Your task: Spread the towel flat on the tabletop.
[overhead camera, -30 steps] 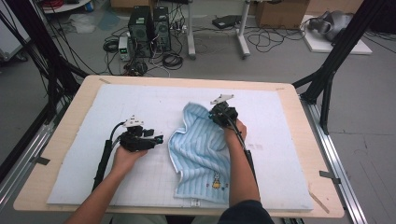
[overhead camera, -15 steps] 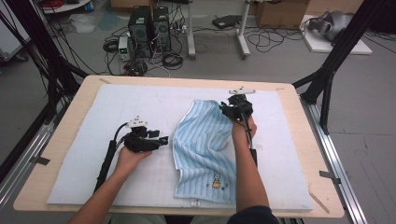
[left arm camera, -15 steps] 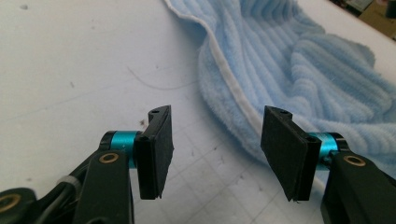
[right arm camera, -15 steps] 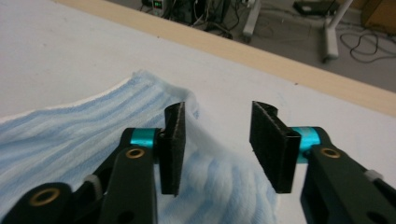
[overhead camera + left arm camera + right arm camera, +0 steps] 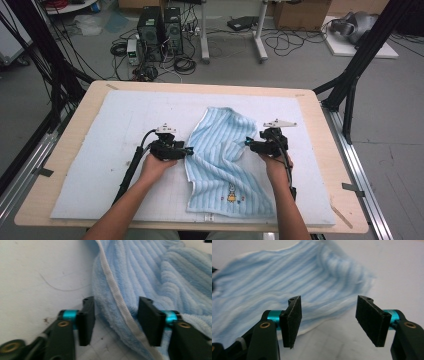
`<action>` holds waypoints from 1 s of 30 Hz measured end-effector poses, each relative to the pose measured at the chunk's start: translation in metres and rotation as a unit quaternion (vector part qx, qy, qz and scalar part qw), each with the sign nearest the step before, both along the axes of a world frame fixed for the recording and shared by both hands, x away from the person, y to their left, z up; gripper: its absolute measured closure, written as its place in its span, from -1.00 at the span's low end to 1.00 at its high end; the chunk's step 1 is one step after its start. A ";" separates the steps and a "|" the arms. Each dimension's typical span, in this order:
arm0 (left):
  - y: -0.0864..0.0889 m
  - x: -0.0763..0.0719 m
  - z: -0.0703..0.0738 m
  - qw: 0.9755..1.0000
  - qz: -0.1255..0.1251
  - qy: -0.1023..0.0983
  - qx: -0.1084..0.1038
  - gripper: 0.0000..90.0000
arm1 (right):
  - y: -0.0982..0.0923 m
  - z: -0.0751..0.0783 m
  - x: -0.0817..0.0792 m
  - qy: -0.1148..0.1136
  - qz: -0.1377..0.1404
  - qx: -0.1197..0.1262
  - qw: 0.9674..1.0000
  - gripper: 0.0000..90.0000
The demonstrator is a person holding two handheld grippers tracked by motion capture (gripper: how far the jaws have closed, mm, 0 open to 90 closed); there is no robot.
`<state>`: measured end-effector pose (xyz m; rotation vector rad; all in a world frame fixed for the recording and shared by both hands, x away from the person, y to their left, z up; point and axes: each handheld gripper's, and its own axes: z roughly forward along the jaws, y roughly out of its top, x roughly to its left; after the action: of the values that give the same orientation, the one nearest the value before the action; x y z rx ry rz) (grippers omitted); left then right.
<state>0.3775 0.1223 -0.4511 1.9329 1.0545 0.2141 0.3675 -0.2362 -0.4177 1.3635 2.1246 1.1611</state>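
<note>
Lying rumpled mid-mat, the light blue striped terry towel (image 5: 225, 160) has bare white padded mat (image 5: 100, 150) on both sides. The left gripper (image 5: 116, 321), jaws just closing, straddles its white-piped left hem without pressing. The right gripper (image 5: 329, 320), jaws just opening and empty, faces the right edge; the high view adds a small cartoon embroidery (image 5: 231, 192).

I see a wooden surface (image 5: 320, 107) covered by a pale mat (image 5: 125, 115). Beyond it on the floor: two black computer towers (image 5: 160, 25), tangled cables (image 5: 295, 42), a cardboard box (image 5: 300, 12), black frame struts (image 5: 357, 70).
</note>
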 end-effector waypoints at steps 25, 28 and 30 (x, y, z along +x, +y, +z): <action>0.054 0.018 0.004 0.997 0.055 -0.032 0.049 0.96 | 0.061 -0.022 0.052 -0.006 0.030 -0.109 0.994 0.91; 0.059 0.024 0.003 0.996 0.067 -0.038 0.040 0.96 | 0.065 -0.017 0.066 -0.015 0.014 -0.119 0.993 0.91; 0.059 0.028 0.004 0.996 0.070 -0.044 0.035 0.96 | 0.068 -0.014 0.073 -0.023 0.002 -0.126 0.992 0.92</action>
<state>0.4053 0.1818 -0.4472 1.8956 1.1380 0.4161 0.4408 -0.1678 -0.4313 1.2074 2.1548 0.8799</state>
